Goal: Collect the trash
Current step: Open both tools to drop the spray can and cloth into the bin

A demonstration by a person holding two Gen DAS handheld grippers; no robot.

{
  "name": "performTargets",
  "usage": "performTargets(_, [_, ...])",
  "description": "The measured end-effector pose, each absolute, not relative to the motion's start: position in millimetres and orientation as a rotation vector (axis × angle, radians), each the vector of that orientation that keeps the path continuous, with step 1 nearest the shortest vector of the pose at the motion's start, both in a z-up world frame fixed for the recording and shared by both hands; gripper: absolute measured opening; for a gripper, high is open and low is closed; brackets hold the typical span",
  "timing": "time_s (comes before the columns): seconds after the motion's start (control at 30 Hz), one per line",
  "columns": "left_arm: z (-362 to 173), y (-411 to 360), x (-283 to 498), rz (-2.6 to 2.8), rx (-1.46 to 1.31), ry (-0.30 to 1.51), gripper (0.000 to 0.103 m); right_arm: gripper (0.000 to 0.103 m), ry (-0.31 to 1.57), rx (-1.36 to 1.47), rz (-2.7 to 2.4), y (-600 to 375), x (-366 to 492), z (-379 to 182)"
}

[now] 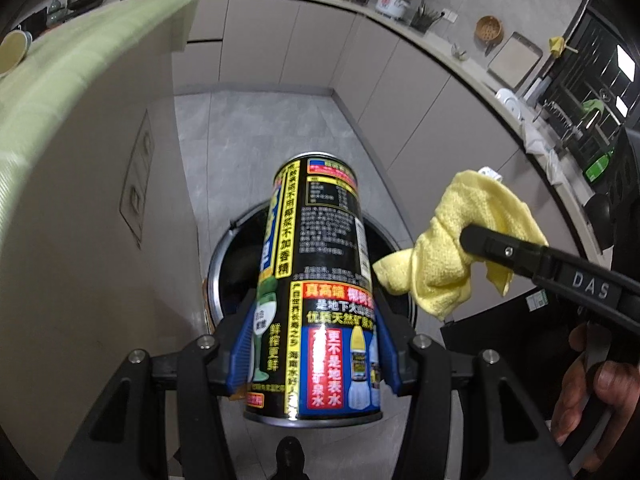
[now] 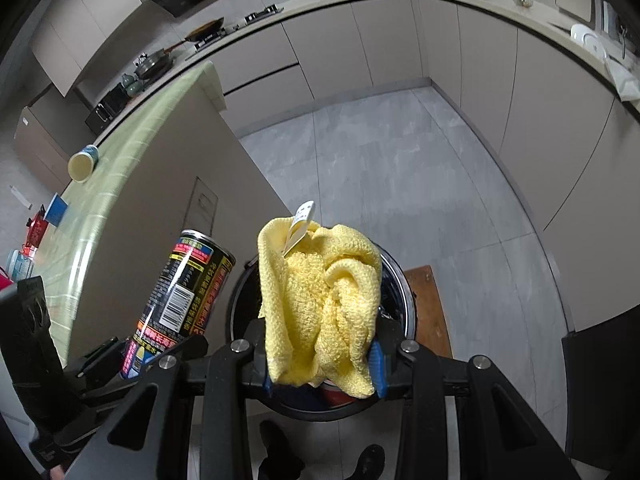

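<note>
Below you on the grey floor (image 2: pixel 380 152) stands the bin (image 2: pixel 402 280), a round, dark, open-topped can beside the base of the island (image 1: pixel 80 216); take it as your mark for everything else. A wooden board (image 2: pixel 428 312) lies on the floor just to the right of the bin.

Your left gripper (image 1: pixel 312 344) is clamped on the can (image 1: pixel 320 280), its blue pads (image 1: pixel 240 348) pressed to the lower sides. The can is held upright with a slight tilt, above the bin's mouth and toward its left rim as the left wrist view shows it. Your right gripper (image 2: pixel 324 356) is clenched on the yellow cloth (image 2: pixel 320 304), a bunched wad with a white tag (image 2: pixel 302 220) sticking up, hanging right over the bin's opening.

Both pieces look to be at the drop stage, carried to the bin and not yet let go. The next move calls for each load to sit squarely over the opening before you part the fingers. The can seems nearer the rim, so it may want a nudge toward the bin's middle, or it could strike the edge and roll off. The cloth is soft and may cling to a pad, so open wide.

A cup (image 2: pixel 82 162) rests on the island top, well away from the bin, possibly a later pick-up.
</note>
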State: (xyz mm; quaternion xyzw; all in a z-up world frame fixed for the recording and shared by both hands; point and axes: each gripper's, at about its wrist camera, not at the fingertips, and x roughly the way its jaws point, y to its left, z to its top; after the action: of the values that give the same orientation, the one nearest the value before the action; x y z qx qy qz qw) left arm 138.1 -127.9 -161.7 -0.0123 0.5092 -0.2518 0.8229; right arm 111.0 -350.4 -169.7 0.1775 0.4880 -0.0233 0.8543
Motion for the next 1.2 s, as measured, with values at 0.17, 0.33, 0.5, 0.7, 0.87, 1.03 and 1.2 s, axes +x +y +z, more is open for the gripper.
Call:
performTargets(0.17, [-173.7, -135.0, 140.9, -0.516, -0.019, 1.116, 0.053, 0.037, 1.067, 0.375, -0.036, -354.8, 116.6, -191.1])
performTargets(0.33, [-187.3, -143.7, 143.7, -0.507, 0.000, 1.146, 0.053, 0.037, 1.112, 0.368, -0.010, -357.2, 126.8, -210.2])
performTargets(0.5, [-201.3, -144.2, 147.5, -0.467, 0.007, 1.179, 0.053, 0.038, 1.151, 0.351, 0.018, -356.5, 140.1, -227.9])
performTargets(0.7, [-213.3, -140.0, 153.3, -0.435, -0.007, 1.212, 0.053, 0.038, 1.177, 0.352, 0.052, -355.6, 154.8, -240.1])
performTargets(0.87, [-217.2, -149.1, 154.1, -0.433, 0.003, 1.225, 0.055, 0.043, 1.205, 0.350, 0.080, -350.6, 163.4, -245.8])
performTargets(1.03, [-214.8, -147.3, 148.7, -0.314, 0.070, 1.183, 0.096, 0.102, 1.208, 0.326, -0.008, -360.0, 164.8, -243.8])
performTargets(1.2, [-203.4, -147.0, 146.1, -0.299, 0.091, 1.167, 0.096, 0.102, 1.180, 0.333, -0.076, -378.1, 161.6, -227.7])
